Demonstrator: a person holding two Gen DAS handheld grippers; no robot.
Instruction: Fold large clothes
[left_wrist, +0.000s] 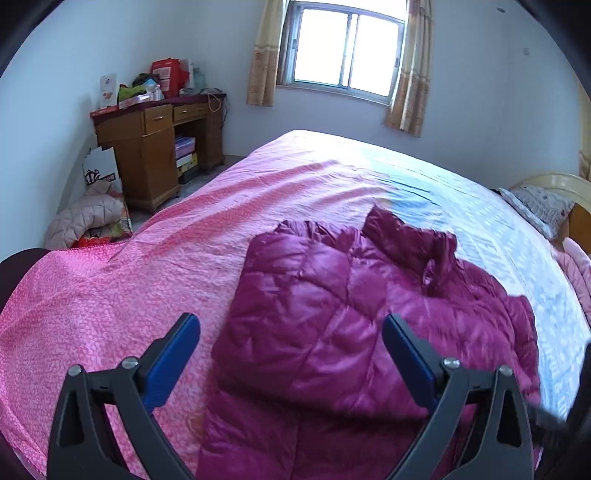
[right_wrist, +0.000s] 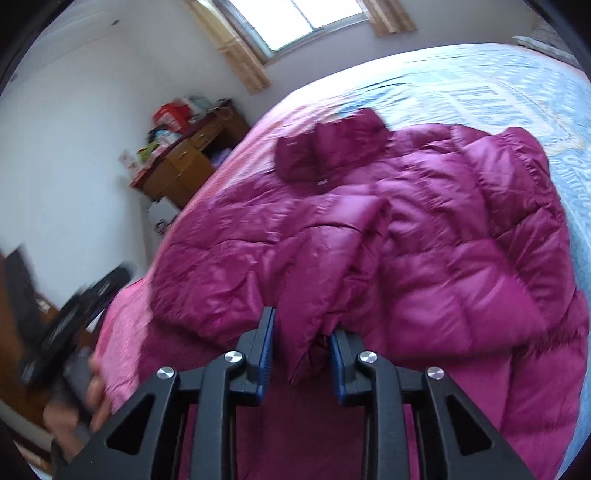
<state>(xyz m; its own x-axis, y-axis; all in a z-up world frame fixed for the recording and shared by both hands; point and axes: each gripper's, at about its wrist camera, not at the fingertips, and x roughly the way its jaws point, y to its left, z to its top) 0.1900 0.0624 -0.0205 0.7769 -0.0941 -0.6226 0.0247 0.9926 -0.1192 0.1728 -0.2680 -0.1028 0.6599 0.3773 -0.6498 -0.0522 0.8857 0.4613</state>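
A magenta puffer jacket (left_wrist: 369, 266) lies spread on the bed, its left side folded over the body and its collar (left_wrist: 406, 229) toward the far side. My left gripper (left_wrist: 290, 321) hovers open above the folded part, with nothing pinched between its blue pads. In the right wrist view the jacket (right_wrist: 424, 221) fills the middle, and my right gripper (right_wrist: 301, 349) is shut on a bunched fold of it, near the sleeve. The left gripper (right_wrist: 74, 314) also shows there, blurred, at the left edge in a person's hand (right_wrist: 92, 391).
The bed has a pink cover (left_wrist: 147, 266) on the near side and a pale blue sheet (left_wrist: 461, 192) beyond. A wooden desk (left_wrist: 155, 147) piled with clutter stands in the left corner, with a pink quilted bundle (left_wrist: 88, 221) on the floor. A pillow (left_wrist: 539, 206) lies at the right.
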